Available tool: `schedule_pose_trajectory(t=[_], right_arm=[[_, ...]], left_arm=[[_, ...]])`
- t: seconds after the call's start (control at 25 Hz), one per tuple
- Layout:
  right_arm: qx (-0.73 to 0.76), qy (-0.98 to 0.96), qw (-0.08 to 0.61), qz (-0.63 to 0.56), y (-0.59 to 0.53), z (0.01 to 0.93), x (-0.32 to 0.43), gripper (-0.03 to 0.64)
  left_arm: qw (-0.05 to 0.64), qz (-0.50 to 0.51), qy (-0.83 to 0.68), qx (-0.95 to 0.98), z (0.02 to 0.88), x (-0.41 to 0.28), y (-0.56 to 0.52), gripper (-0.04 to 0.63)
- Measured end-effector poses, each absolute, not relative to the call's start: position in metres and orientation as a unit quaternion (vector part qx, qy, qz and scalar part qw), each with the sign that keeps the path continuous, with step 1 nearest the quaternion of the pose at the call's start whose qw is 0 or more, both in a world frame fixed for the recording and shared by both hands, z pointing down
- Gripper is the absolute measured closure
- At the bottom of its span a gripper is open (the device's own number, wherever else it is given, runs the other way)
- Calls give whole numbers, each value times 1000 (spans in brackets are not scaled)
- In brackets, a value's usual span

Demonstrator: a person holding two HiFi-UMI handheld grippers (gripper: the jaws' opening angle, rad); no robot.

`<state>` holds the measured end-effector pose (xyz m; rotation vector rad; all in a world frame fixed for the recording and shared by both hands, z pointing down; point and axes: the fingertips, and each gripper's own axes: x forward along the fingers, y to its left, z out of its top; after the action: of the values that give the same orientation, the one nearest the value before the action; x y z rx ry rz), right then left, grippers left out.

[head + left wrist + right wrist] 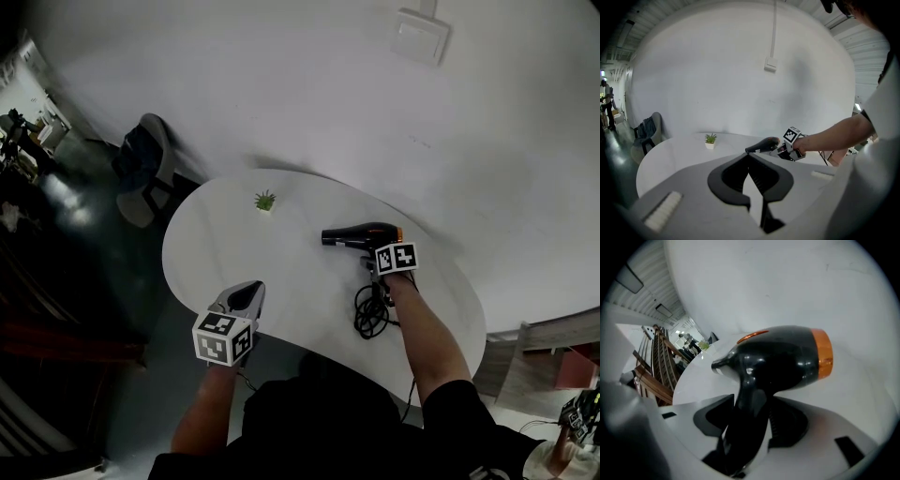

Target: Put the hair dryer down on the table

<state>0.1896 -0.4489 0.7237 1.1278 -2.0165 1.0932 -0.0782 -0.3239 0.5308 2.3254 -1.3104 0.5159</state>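
A black hair dryer (361,235) with an orange rear ring lies on the white oval table (234,248), nozzle pointing left. Its black cable (372,314) is coiled near the table's front edge. My right gripper (377,267) is at the handle. In the right gripper view the handle (747,413) stands between the jaws of the right gripper (752,416), which are slightly apart from it and open. My left gripper (248,292) hovers over the table's front left, shut and empty, with the left gripper (749,157) facing the hair dryer (761,145).
A small potted plant (265,201) stands near the table's far edge. A grey chair with dark clothing (145,173) sits to the left, beyond the table. A white box (420,36) is mounted on the wall behind.
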Motion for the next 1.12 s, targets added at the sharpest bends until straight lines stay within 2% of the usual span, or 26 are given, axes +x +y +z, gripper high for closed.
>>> schedule_pose_trajectory(t=[0.4,0.56,0.72,0.92,1.12], right_arm=[[418,-776,302,364,-438,710,201,389],[454,-792,250,321,-443,673,224,392],[504,-806,164,265,-436,609,251,445],[520,-818,63,239,-380,546,260,477],[519,-823,18,230,-309,519,270,515]], left_arm=[[200,173,-475,839,523,-85,-321,584],[197,168,-468,845,520,-87,-320,584],[195,158,-449,858,518,-79,-319,584],[197,158,-417,873,529,-59,-325,583],[187,149,-395,887,521,-23,-325,584]])
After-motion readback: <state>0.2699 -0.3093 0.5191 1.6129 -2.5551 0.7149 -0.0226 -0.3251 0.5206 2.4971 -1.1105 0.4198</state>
